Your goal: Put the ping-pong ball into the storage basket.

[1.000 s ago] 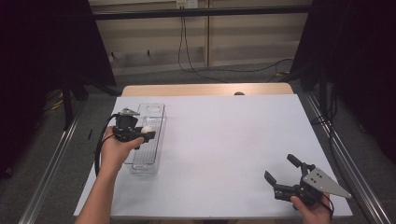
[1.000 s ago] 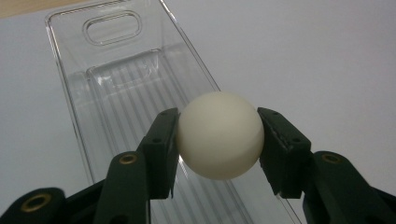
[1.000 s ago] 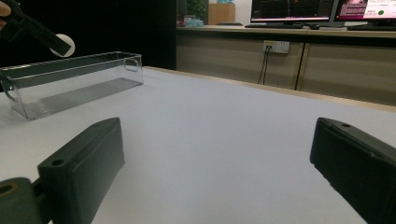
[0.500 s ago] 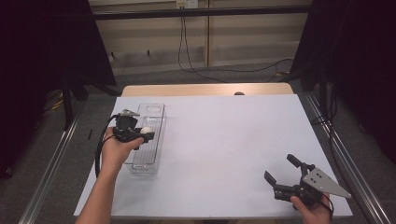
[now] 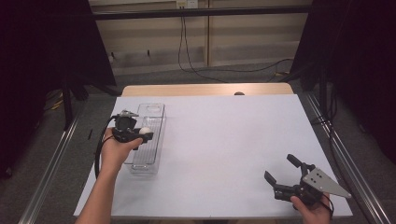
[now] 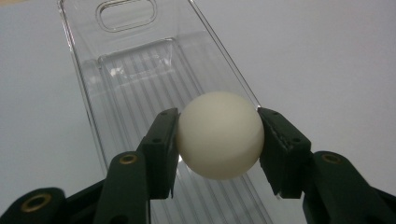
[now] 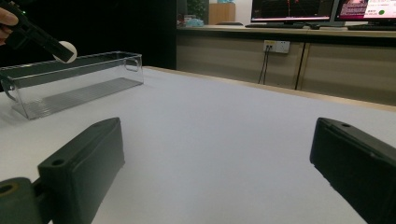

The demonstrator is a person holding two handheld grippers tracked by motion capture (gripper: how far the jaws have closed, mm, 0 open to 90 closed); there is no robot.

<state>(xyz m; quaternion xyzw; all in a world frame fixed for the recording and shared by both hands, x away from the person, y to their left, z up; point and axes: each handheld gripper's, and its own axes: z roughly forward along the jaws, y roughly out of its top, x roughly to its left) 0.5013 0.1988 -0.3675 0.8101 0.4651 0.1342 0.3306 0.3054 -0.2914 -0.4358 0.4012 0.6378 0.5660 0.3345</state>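
Ball (image 6: 219, 135), small, white and smooth, sits pinched across its widest part in the left claw (image 5: 142, 136), poised above a clear plastic tray (image 5: 156, 122) on the bench (image 5: 224, 140). It looks light, hard and apt to slip, so a centred hold suits it. The right claw (image 5: 281, 169) rests released, grasping nothing.

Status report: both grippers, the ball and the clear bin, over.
Left hand-held gripper shut on white ball, above clear bin. Right hand-held gripper open, idle. Nothing blocking.
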